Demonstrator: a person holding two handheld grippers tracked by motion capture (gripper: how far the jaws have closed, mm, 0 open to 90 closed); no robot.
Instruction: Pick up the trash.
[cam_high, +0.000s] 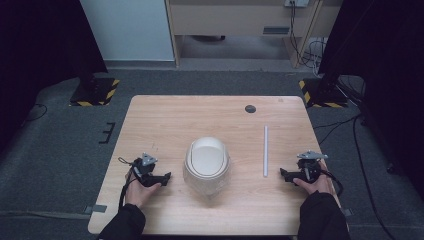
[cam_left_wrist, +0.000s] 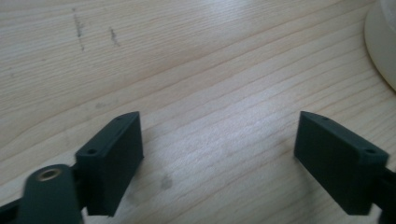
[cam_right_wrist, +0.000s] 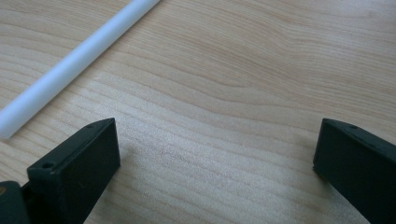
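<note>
Resting on the wooden table (cam_high: 165, 120), the left gripper (cam_high: 159, 178) sits with its jaws spread wide over bare wood, just left of a white domed helmet-like object (cam_high: 207, 164). Right of that lies a thin white rod (cam_high: 265, 150). Beyond the rod's near end, the right gripper (cam_high: 286, 175) is likewise agape, holding nothing.

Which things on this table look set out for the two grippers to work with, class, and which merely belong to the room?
Probably for the job:
white lidded pot
white rod
left gripper, open
right gripper, open

Just surroundings:
round dark spot on the table
striped stand bases
floor cables
</note>
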